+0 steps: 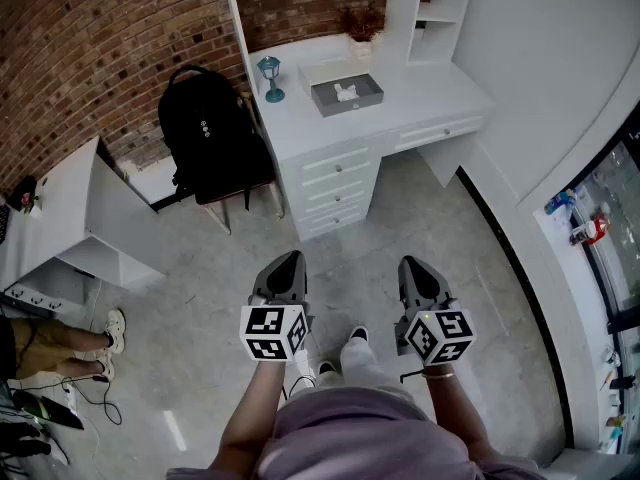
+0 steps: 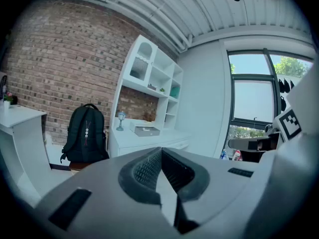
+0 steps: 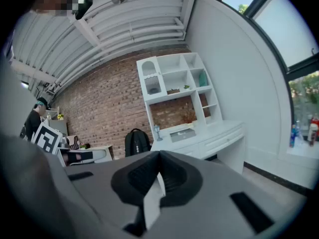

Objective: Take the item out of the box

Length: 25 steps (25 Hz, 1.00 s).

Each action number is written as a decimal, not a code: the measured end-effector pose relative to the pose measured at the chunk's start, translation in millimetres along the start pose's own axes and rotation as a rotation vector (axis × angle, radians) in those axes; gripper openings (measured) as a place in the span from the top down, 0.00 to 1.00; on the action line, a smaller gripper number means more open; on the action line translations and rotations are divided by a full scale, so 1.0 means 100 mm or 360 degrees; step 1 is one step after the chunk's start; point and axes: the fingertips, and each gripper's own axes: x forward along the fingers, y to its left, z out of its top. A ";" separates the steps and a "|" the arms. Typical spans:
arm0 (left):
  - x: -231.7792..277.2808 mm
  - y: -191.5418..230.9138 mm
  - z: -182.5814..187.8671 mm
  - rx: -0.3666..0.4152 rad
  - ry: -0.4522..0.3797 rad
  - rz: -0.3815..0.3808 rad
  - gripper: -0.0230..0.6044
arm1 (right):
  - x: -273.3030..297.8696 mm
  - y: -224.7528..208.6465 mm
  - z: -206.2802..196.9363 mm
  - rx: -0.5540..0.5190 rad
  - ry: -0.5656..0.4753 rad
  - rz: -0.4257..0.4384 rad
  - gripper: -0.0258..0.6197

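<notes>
Well away from the grey box on the bench, left tool and right tool hang clenched, jaws together.

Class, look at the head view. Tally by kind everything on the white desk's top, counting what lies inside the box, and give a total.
Teal lantern: 1
Grey box: 1
White item in the box: 1
Potted dried plant: 1
Total: 4

Bright, even daylight comes from the tall dark-framed glass window; shadows are soft. Both gripper views bulge heavily, with black vignetted corners.
</notes>
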 end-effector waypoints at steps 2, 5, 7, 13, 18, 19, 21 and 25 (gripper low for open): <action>0.10 -0.03 0.01 0.0004 0.0000 -0.0002 0.96 | 0.06 -0.07 0.01 0.0011 0.0010 0.0005 0.96; 0.28 -0.05 0.04 0.0007 0.0002 0.0005 0.96 | 0.18 -0.19 0.05 0.0030 0.0018 0.0021 0.96; 0.41 -0.05 0.05 0.0009 0.0005 0.0012 0.96 | 0.27 -0.27 0.08 0.0033 0.0020 0.0034 0.96; 0.82 -0.09 0.13 0.0049 0.0023 0.0047 0.96 | 0.52 -0.55 0.25 0.0023 0.0016 0.0066 0.96; 1.10 -0.14 0.23 0.0079 0.0023 0.0062 0.93 | 0.64 -0.77 0.33 0.0019 0.0002 0.0089 0.96; 1.15 -0.14 0.25 0.0086 0.0021 0.0072 0.88 | 0.67 -0.81 0.34 0.0019 -0.0002 0.0095 0.96; 1.23 -0.15 0.30 0.0101 0.0009 0.0088 0.84 | 0.71 -0.87 0.38 0.0010 -0.0010 0.0110 0.96; 1.39 -0.14 0.40 0.0109 -0.0009 0.0096 0.79 | 0.82 -0.95 0.45 -0.0009 -0.0016 0.0128 0.96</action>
